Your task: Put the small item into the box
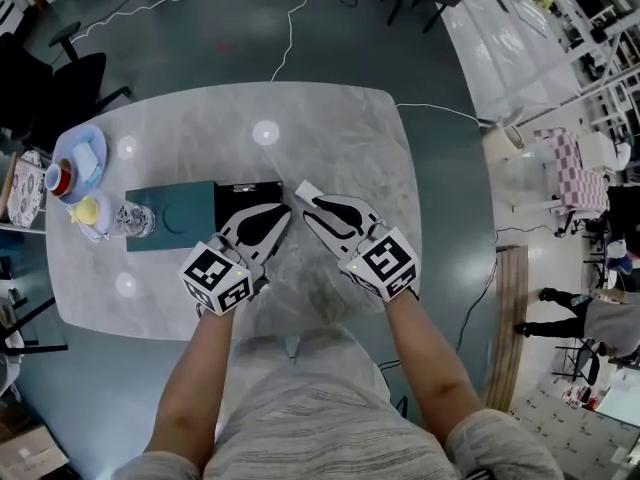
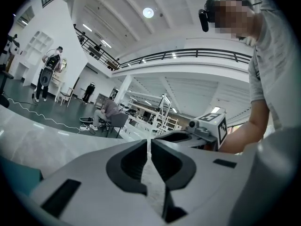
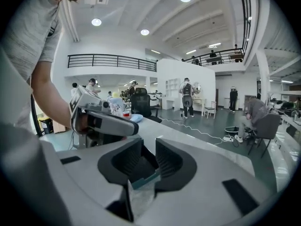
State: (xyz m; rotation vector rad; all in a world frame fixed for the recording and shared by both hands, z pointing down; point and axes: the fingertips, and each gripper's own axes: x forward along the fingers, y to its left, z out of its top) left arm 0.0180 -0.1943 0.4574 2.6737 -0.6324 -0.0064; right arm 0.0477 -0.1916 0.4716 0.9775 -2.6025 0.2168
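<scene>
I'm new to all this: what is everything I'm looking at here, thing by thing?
table: one, pale marbled, centre of the head view
box: one, teal with a black part at its right end, on the table just ahead of the grippers
plate: one, light blue, at the table's left edge
red-rimmed cup: one, beside the plate
yellow item: one, at the left edge; too small to tell what it is
clear bottle: one, at the box's left end
chair: one, black, on the floor beyond the table's left
cable: one, white, across the floor
left gripper: one, white and black, jaws together, empty
right gripper: one, white and black, jaws apart, empty
forearms: two, bare
</scene>
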